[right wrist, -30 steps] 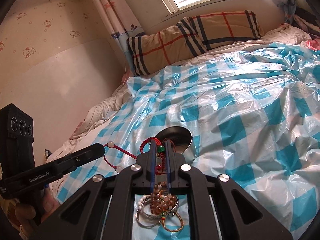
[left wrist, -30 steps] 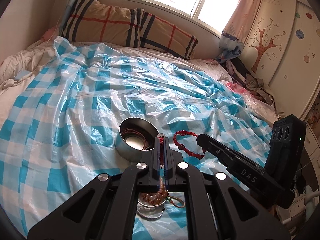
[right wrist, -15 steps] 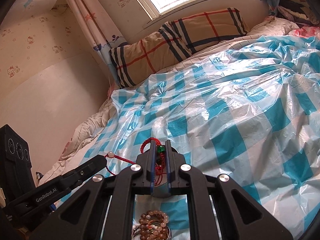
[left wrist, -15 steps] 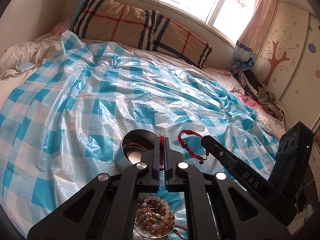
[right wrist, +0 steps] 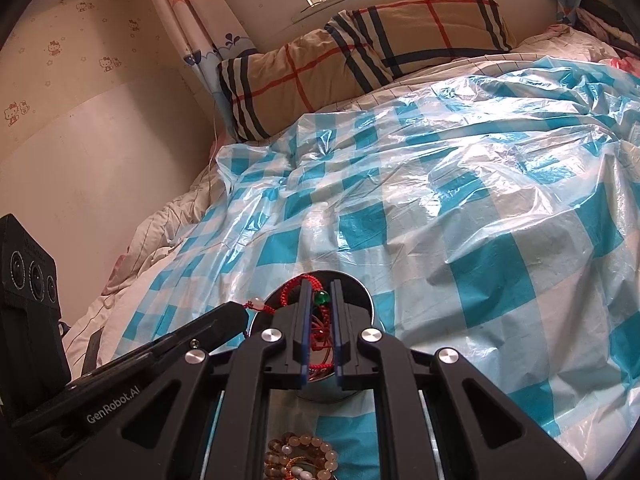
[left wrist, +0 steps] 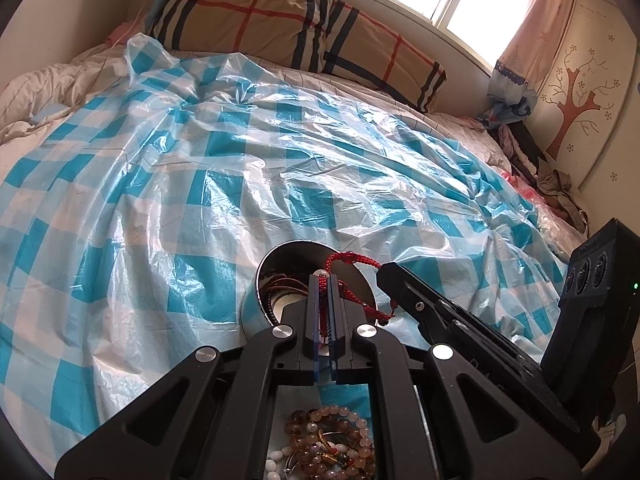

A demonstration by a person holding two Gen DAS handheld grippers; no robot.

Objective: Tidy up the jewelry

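Tools (left wrist: 325, 280) (right wrist: 320, 292) on braided red cord (left wrist: 352, 258) over round steel tin (left wrist: 256, 304)

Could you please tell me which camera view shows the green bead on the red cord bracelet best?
The right wrist view: the green bead sits plainly between that tool's fingers. The left wrist view shows only the red cord bracelet, not the bead.

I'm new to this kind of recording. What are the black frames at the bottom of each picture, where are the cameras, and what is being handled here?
Each picture comes from a camera mounted on a handheld two-finger gripper, looking along its fingers. The left gripper and right gripper are both shut on one red cord bracelet, stretched between them above a round metal tin that already holds some jewelry. The tin sits on a blue checked plastic sheet spread over a bed. A pile of beaded bracelets lies nearer the cameras.
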